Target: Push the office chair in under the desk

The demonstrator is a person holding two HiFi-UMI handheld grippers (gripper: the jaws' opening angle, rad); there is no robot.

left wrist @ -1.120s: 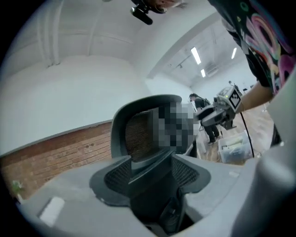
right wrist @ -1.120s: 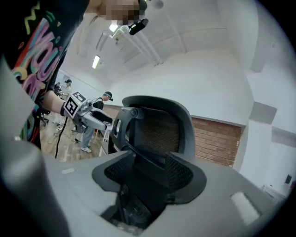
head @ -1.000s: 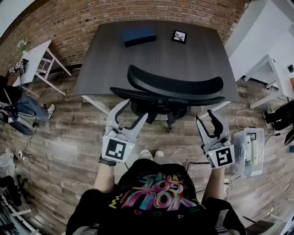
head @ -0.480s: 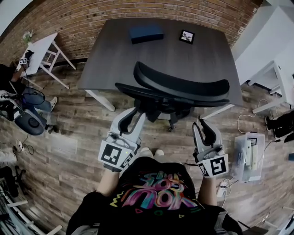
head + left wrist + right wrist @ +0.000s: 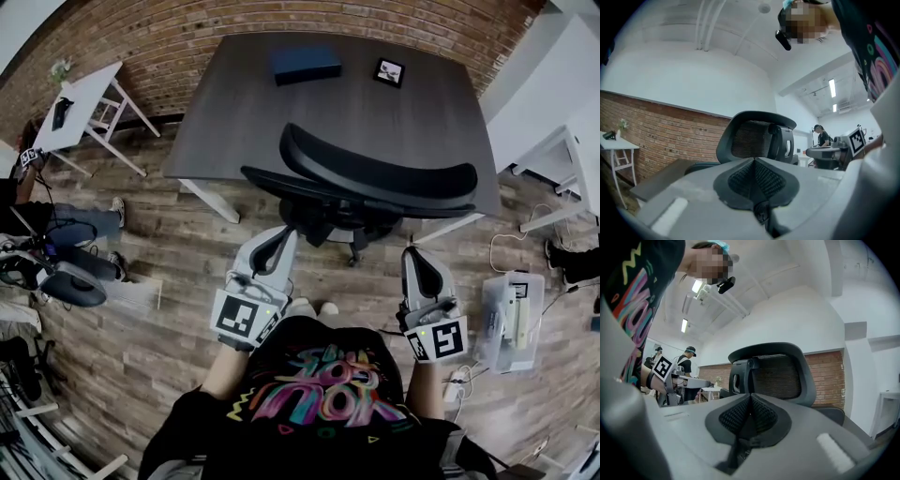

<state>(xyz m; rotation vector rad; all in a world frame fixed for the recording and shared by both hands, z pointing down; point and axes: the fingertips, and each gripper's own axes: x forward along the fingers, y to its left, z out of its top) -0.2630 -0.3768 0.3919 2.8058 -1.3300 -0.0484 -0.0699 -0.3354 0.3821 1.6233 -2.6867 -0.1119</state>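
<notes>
Grey left tongs [image 5: 280, 236] and right tongs [image 5: 416, 255] have both just been closing and now sit fully together, with nothing between the pads. Clear of both, at their twelve o'clock, the black office chair [image 5: 380, 180] stands with its backrest toward them, at the near edge of the dark tabletop [image 5: 234, 112].

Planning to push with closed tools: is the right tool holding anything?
No, in the right gripper view the right tool has its jaws pressed together on nothing, and the office chair stands beyond them.
</notes>
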